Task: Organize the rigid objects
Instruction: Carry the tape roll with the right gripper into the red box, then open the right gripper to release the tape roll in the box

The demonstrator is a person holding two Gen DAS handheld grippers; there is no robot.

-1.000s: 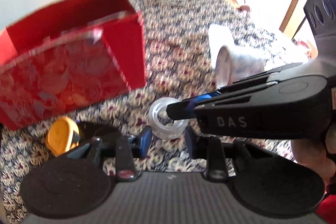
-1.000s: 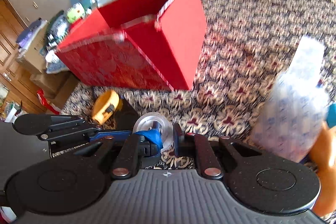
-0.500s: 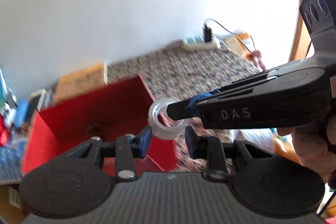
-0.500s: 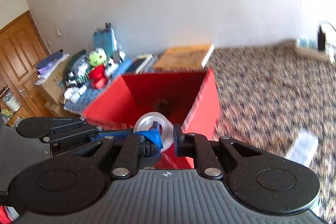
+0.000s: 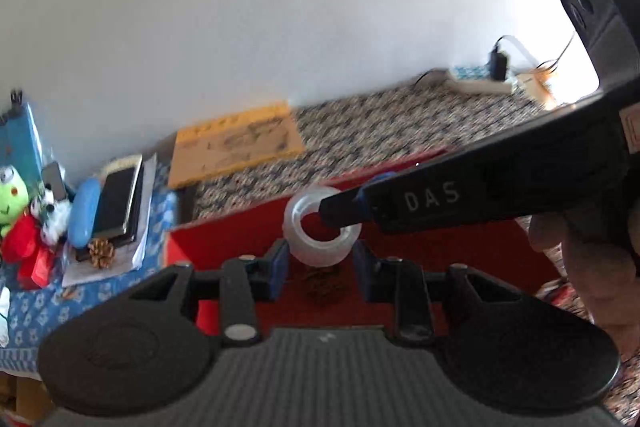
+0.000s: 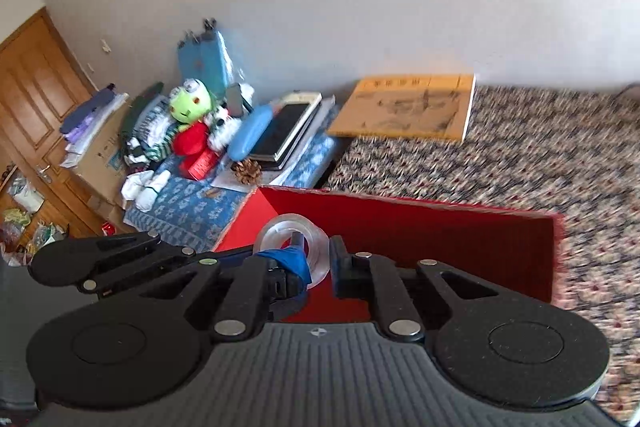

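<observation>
Tape roll (image 5: 320, 233), clear and ring-shaped, hangs above the open red box (image 5: 440, 251), which serves as the landmark here. The right hand-held gripper (image 6: 318, 263) grasps the roll through its wall: one finger tip, wrapped in blue, pokes into the centre hole while the other presses the outer side (seen best in the right wrist view, where the roll (image 6: 294, 241) sits between the two black fingers). The left hand-held gripper (image 5: 320, 267) is released, its jaws spread just below the roll and on either side of it, not touching it as far as can be seen. Inside the box, on its floor below the roll, lies a brownish object (image 5: 324, 283), too blurred to name. Beyond the box's far wall a flat yellow board (image 6: 412, 109) rests on the patterned carpet (image 6: 560, 155). To the box's left, a blue cloth (image 6: 188, 203) carries a green plush toy (image 6: 190, 105) and a pine cone (image 6: 246, 171).
</observation>
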